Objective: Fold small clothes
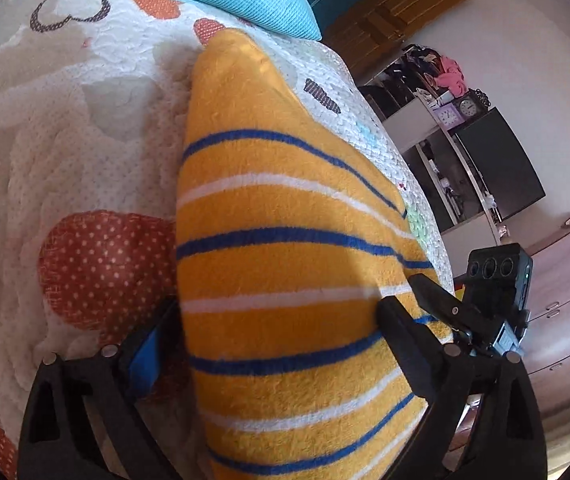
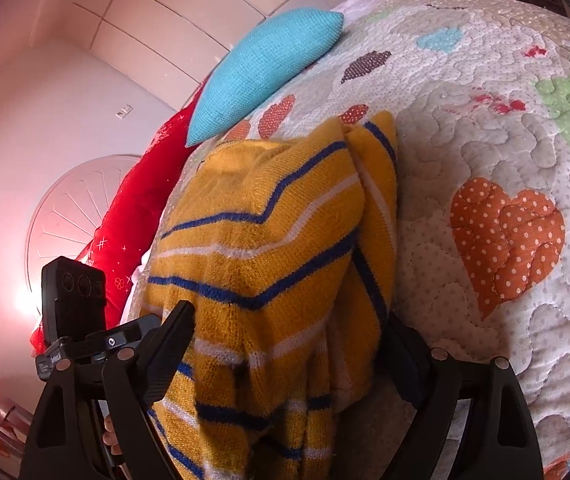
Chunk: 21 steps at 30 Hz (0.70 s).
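While both grippers gape (left (image 1: 277,312), right (image 2: 289,320)), the striped sweater (image 1: 285,240) lies between their fingers.

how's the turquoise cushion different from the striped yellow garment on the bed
The turquoise cushion is one plain colour; the striped yellow garment carries blue and white stripes. The cushion is plump and keeps its shape, while the garment is limp, folded and creased. The cushion lies at the far end, clear of both grippers; the garment sits between their fingers. Both rest on the heart-patterned quilt.
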Tool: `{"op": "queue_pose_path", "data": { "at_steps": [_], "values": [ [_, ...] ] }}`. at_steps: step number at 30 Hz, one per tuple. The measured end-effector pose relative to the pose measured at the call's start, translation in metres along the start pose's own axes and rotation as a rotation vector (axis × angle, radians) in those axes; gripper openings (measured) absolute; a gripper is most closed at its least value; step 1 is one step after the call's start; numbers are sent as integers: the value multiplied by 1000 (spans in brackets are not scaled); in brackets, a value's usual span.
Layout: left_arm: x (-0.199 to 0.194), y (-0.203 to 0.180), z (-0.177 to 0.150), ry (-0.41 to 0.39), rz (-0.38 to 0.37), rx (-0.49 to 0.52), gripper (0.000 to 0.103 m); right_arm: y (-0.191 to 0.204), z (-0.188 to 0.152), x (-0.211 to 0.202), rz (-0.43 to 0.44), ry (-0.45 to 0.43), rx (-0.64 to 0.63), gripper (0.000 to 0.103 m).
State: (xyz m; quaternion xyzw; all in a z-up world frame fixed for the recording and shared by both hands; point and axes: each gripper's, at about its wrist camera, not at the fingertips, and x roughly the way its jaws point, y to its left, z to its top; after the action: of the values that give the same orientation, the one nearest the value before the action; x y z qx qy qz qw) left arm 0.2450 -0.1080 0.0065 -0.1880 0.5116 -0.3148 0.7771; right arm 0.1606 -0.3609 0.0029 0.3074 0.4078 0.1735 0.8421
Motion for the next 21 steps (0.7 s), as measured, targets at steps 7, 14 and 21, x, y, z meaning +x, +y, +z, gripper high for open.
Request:
{"op": "queue_pose_path", "data": {
  "at_steps": [7, 14, 21],
  "values": [
    [-25, -14, 9, -52, -20, -1, 46, 58, 7, -3, -128, -7, -128, 50],
    [-72, -2, 18, -139, 61, 31, 45, 111, 5, 15, -105, -34, -264, 47],
    [-65, 48, -7, -74, 203, -63, 59, 65, -9, 57, -71, 44, -120, 73]
  ]
}}
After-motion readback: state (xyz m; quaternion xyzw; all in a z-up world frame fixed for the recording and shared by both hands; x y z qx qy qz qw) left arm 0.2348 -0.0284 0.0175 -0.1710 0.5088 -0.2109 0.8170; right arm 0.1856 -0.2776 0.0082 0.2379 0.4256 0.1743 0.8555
